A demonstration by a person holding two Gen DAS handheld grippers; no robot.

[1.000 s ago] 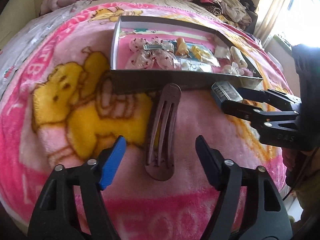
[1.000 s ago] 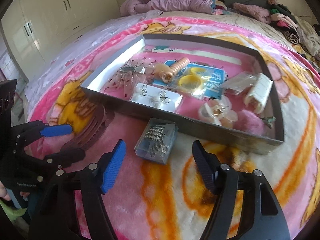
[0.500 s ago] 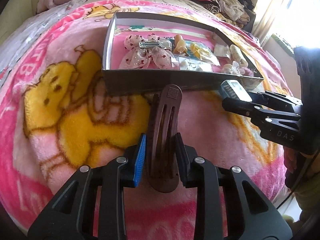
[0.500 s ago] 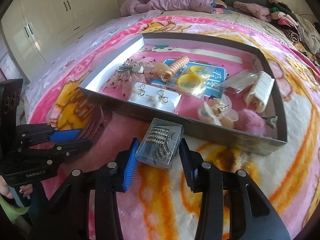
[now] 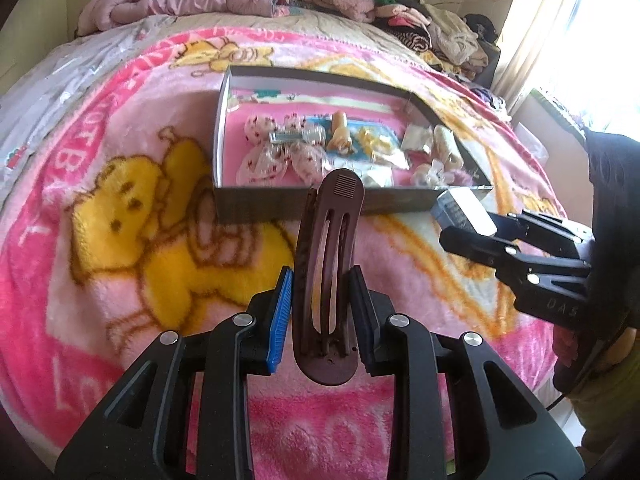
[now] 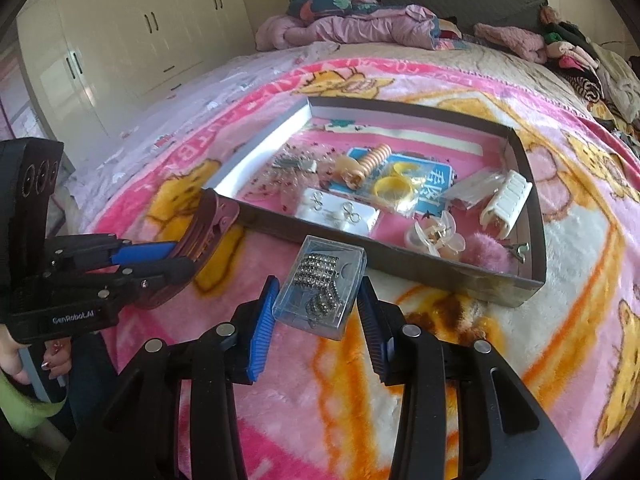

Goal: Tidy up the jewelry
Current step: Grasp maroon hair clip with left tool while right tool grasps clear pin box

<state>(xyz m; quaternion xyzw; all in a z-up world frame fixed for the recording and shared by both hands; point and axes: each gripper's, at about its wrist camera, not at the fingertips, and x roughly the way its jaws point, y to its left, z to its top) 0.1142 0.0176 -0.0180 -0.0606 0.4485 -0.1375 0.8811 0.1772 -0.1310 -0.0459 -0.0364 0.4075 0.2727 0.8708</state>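
My left gripper (image 5: 322, 298) is shut on a long brown hair clip (image 5: 330, 256) and holds it above the pink blanket, its tip pointing toward the grey open box (image 5: 288, 200). My right gripper (image 6: 316, 308) is shut on a clear plastic case of rhinestone pieces (image 6: 322, 286), lifted just in front of the box's near wall (image 6: 420, 264). Inside the box lie bows, a yellow ring pack (image 6: 394, 190), an earring card (image 6: 340, 212), a white claw clip (image 6: 508, 202) and a pink pompom (image 6: 490, 254). In the right wrist view, the left gripper (image 6: 180, 258) with the hair clip (image 6: 210, 226) shows at left.
A pink cartoon-bear blanket (image 5: 140, 208) covers the bed. Piled clothes (image 5: 192, 0) lie along the headboard, and more clothes (image 5: 448, 36) at the far right. White wardrobes (image 6: 120, 40) stand beyond the bed. A hand (image 6: 56, 364) grips the left handle.
Both grippers went from open to shut, the left on the hair clip, the right on the clear case. Both then rose off the blanket with their items.
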